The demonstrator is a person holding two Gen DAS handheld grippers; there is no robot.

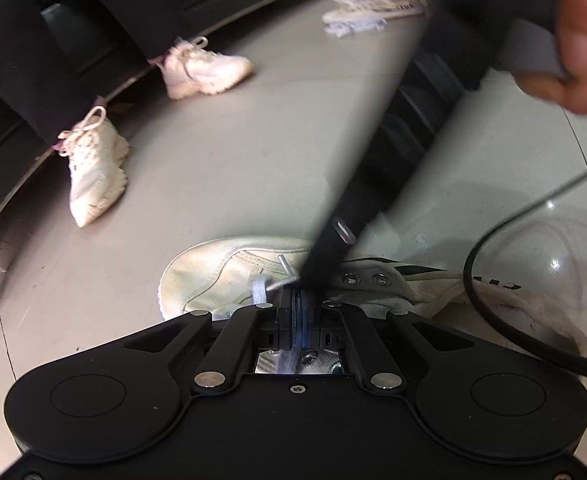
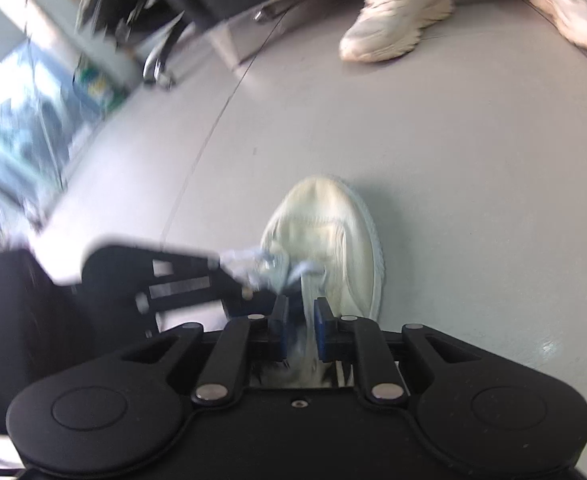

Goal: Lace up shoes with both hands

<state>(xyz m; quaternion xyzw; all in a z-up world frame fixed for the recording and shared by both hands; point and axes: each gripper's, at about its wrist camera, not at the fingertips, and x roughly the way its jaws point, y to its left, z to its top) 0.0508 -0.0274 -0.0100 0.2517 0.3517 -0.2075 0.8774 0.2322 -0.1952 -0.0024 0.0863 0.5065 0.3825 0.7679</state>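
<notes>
Floor (image 1: 277,152): grey, glossy, one continuous surface in both views. One shoe (image 1: 221,276) on it, off-white canvas low-top, lying directly ahead of and below both grippers.

Left wrist view: shoe's toe points left, tongue/eyelet area sits right at the left gripper (image 1: 299,300) tips. Left gripper is clenched, blue pads pressed together. Lace (image 1: 259,290) is pale blue-white, looped just left of the tips, with a grey aglet end sticking up beside them. Can't tell whether the pads actually pinch the lace or just closed next to it. Right gripper (image 1: 321,264) comes in as a dark blurred bar from the upper right, its tip touching down at the eyelets right beside the left tips. Hand (image 1: 581,40) holding it is at the top right, blurred.

Right wrist view: toe points away, the shoe's lacing zone runs between the right gripper's fingers. Jaws stand partly apart, a pale strip of the shoe's upper or lace between the pads; too blurred to say whether they press on it. Left gripper enters from the left, its tip at the lace bundle.

Counts: shoe being laced 1; lace 1; grippers 2; bystander sneakers (image 1: 93,168) 2, white, worn by a seated person; cable (image 1: 493,280) 1, black, over the shoe's heel.
</notes>
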